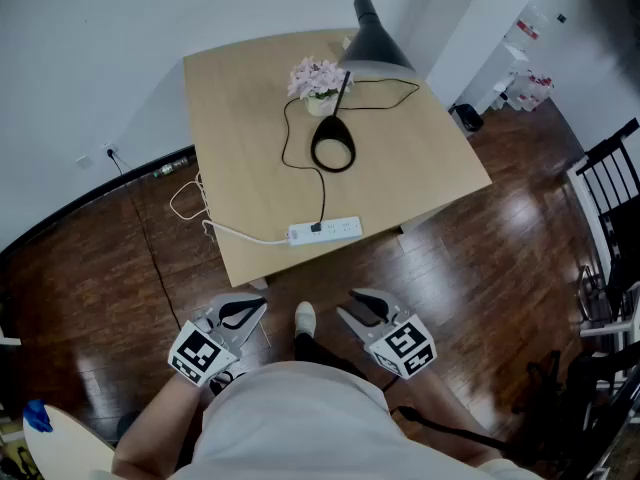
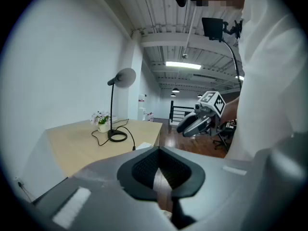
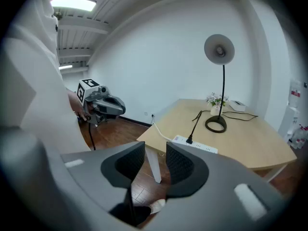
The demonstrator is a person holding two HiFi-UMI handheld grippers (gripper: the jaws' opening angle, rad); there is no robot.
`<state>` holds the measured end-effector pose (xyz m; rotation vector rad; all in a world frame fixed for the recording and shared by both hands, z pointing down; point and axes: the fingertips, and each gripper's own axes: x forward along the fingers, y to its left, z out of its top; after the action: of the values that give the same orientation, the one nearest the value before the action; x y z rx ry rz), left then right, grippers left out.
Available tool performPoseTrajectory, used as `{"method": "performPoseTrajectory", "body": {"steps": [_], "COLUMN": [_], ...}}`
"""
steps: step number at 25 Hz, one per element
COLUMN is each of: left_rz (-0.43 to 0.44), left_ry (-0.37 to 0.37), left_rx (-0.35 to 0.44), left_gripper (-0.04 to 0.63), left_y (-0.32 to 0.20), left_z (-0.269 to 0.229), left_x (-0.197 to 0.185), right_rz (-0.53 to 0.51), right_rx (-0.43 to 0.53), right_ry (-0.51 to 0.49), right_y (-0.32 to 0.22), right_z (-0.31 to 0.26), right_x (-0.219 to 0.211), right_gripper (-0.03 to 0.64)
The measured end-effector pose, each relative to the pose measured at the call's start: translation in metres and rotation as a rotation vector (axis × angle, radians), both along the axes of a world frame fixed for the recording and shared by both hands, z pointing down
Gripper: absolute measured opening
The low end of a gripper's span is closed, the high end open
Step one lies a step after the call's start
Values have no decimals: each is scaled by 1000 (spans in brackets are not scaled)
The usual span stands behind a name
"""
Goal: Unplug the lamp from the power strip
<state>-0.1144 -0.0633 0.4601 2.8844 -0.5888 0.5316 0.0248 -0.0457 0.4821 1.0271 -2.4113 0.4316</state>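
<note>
A black desk lamp (image 1: 333,146) with a ring base stands on the light wooden table (image 1: 240,128). Its cord runs to a black plug (image 1: 316,228) seated in the white power strip (image 1: 325,231) near the table's front edge. Both grippers hover over the floor in front of the table, well short of the strip. My left gripper (image 1: 245,310) (image 2: 158,150) has a narrow gap between its pads and holds nothing. The jaws of my right gripper (image 1: 358,306) (image 3: 155,147) stand wider apart and empty, aimed toward the power strip (image 3: 195,146) and plug (image 3: 190,139).
A small pot of pink flowers (image 1: 316,83) sits beside the lamp. The strip's white cable (image 1: 235,232) drops off the table's left edge to the dark wood floor. A black chair (image 1: 610,183) stands at the right. The person's shoe (image 1: 305,317) is between the grippers.
</note>
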Motion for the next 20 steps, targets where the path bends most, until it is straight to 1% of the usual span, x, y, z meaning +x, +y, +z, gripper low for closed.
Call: {"method": "performPoseTrajectory", "body": {"steps": [3,6,9,11,14,17,20], "left_rz": [46,53,66,75,101,127,150], "left_ry": [-56,-85,-131,-165,-221,-274,-304], "left_rx": [19,-13,-47,-73,-112,-150,-169], "left_gripper": [3,3,2,2,2,2,2], "left_y": [-45,-85,-109,-123,-142,-150,-154], "left_z": [24,47,72,90,117,143,158], "left_x": [34,71,98,109,121,129,135], "right_rz": [-74,-148,-212,-248,-307,-365,-426], "right_rx": [12,13,-19,-29,-36,-63,-89], "right_ry": [40,76,108,136,207,264,300], "right_y": [-53,-102,-133,-150,-175,-187,-191], "right_z": [9,25,48,62,89,114,131], "right_x": [16,27,27,23,17,11,6], "right_gripper": [138,138,135,129,124,123,123]}}
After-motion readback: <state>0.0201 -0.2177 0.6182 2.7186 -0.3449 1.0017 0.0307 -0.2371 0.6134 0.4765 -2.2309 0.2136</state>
